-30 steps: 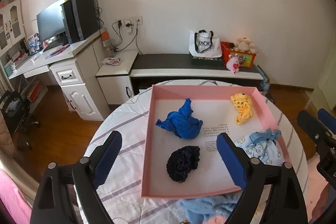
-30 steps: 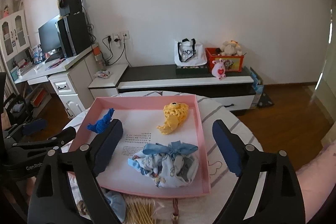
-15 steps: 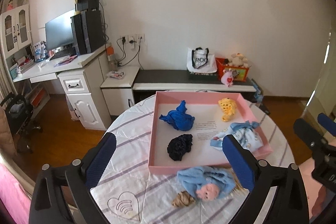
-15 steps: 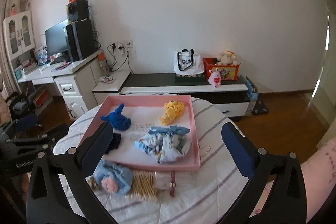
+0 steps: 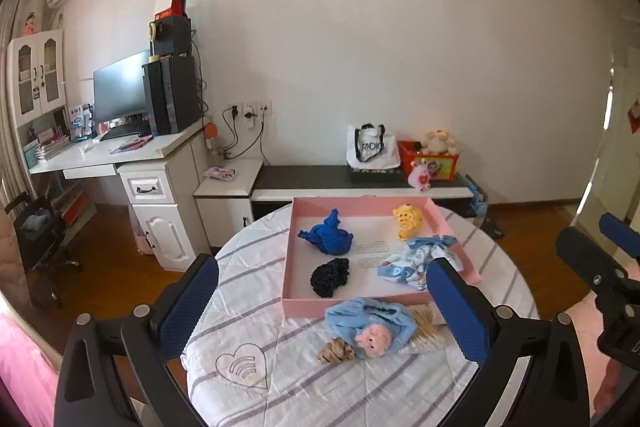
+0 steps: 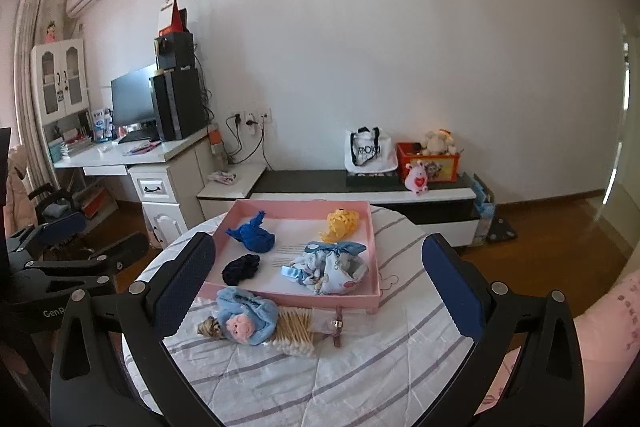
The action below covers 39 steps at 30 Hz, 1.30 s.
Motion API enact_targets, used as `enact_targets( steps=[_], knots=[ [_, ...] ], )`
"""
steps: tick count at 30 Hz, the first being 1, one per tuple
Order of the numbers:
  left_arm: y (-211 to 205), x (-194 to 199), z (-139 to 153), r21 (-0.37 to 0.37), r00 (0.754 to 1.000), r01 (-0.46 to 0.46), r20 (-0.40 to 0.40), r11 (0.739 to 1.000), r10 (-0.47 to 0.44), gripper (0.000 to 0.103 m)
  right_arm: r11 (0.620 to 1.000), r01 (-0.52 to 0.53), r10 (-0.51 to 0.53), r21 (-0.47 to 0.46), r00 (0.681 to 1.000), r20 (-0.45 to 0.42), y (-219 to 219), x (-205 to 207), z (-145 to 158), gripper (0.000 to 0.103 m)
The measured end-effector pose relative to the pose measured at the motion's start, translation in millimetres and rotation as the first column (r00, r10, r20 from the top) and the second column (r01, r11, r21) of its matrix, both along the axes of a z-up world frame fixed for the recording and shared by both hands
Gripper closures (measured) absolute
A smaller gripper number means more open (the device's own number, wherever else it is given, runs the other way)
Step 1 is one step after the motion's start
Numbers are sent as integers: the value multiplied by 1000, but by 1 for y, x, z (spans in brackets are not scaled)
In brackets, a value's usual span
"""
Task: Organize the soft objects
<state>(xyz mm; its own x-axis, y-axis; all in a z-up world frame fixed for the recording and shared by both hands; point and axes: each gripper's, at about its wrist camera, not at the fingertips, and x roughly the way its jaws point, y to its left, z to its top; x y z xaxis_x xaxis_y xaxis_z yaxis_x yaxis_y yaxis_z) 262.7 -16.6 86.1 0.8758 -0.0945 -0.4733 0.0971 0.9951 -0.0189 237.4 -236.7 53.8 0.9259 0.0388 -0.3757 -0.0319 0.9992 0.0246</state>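
Both tongs wide, nothing held: left tongs (image 5: pixel 324 301), right tongs (image 6: pixel 320 287). Pale-blue soft toy (image 6: pixel 246 321) lies outside pink tray (image 6: pixel 374 259), against its near wall, towards tabletop (image 6: pixel 320 383) near edge. Risk: a grab also snags cotton swabs (image 6: pixel 294 333) touching it, scattering them.

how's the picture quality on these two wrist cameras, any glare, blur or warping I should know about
Left wrist view: strong fisheye bending, black corners, the pink tray sharp, bright window glare at the right edge. Right wrist view: same barrel warp, the wall evenly lit and slightly washed out, the striped tablecloth and blue soft toy in focus, no motion blur.
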Motion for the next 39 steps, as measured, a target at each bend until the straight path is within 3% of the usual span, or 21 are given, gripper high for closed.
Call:
enact_targets(
  steps=[15, 23, 30, 39],
  knots=[
    [7, -83, 12, -39, 995, 0, 100, 999, 4, 0, 1000, 11, -12, 6, 995, 99, 3, -61, 13, 0],
    [-2, -120, 11, -20, 985, -11, 174, 1000, 15, 0, 1000, 22, -19, -18, 988, 152, 8, -87, 19, 0],
    [-14, -141, 3, 0, 976, -16, 216, 1000, 16, 0, 999, 24, -16, -40, 982, 190, 12, -106, 25, 0],
    [-15, -150, -5, -21, 977, -15, 213, 1000, 19, 0, 997, 21, -6, -70, 979, 202, 18, -117, 24, 0]
  ],
)
